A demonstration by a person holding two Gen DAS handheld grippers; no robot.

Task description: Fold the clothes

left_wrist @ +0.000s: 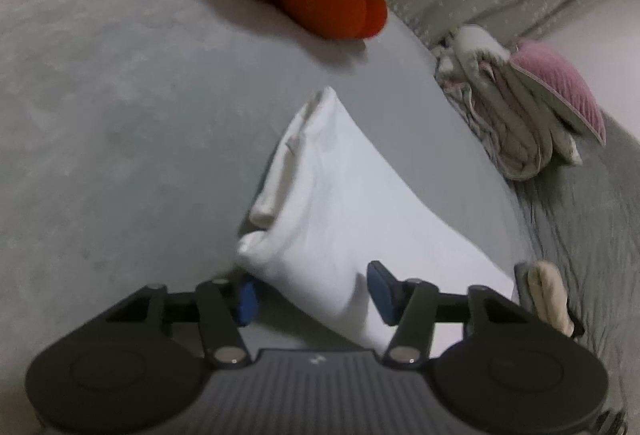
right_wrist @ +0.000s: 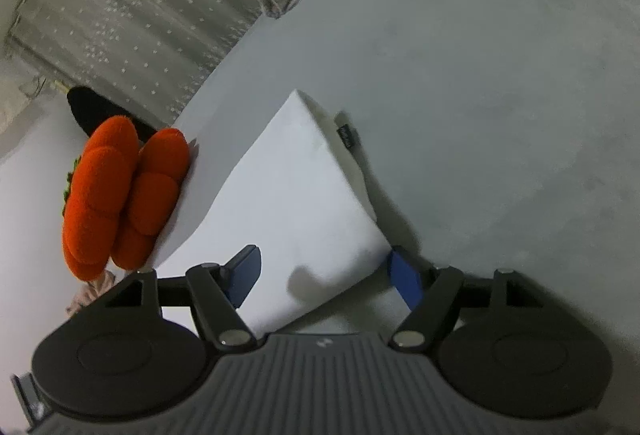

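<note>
Folded white garment (left_wrist: 340, 195) on grey bed (left_wrist: 120, 115), both grippers' fingers apart

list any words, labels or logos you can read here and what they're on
Small dark tag at the edge of the folded white garment: has pale lettering, too small and blurred to read.
Small pale mark on the grey ribbed gripper body: a logo shape, no readable letters.
Nothing else carries text.

Folded garment (left_wrist: 344, 203) on bed (left_wrist: 120, 115)

Grey bed (left_wrist: 100, 95), star-speckled curtain (right_wrist: 132, 19)
</note>
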